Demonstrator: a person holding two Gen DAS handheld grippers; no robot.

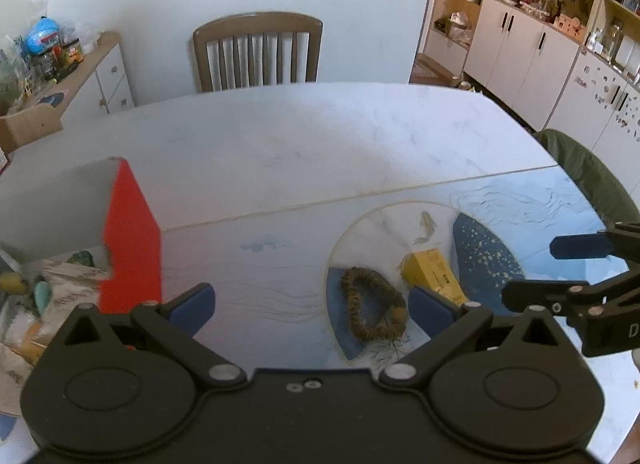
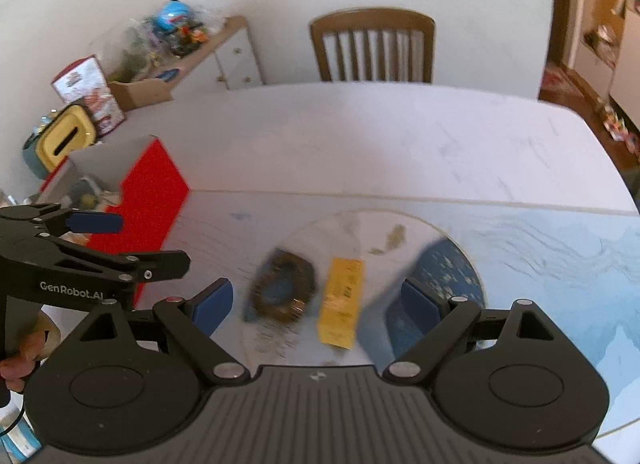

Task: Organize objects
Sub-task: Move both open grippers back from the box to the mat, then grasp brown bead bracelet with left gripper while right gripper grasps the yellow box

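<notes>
Jaws of both grippers spread wide, holding nothing. Left gripper [image 1: 312, 306] hovers over the tabletop [image 1: 280, 152]; brown beaded bracelet [image 1: 374, 304] lies between its jaws, yellow box [image 1: 434, 274] just beyond the right one. Right gripper [image 2: 316, 306] frames both, blurred. Red box [image 1: 132, 248] sits beside the left jaw, open, with packets inside.

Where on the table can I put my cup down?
The bare white tabletop between the wooden chair and the seam is free. So is the strip between the red box and the bead bracelet. It's crowded by the bracelet and yellow box.
</notes>
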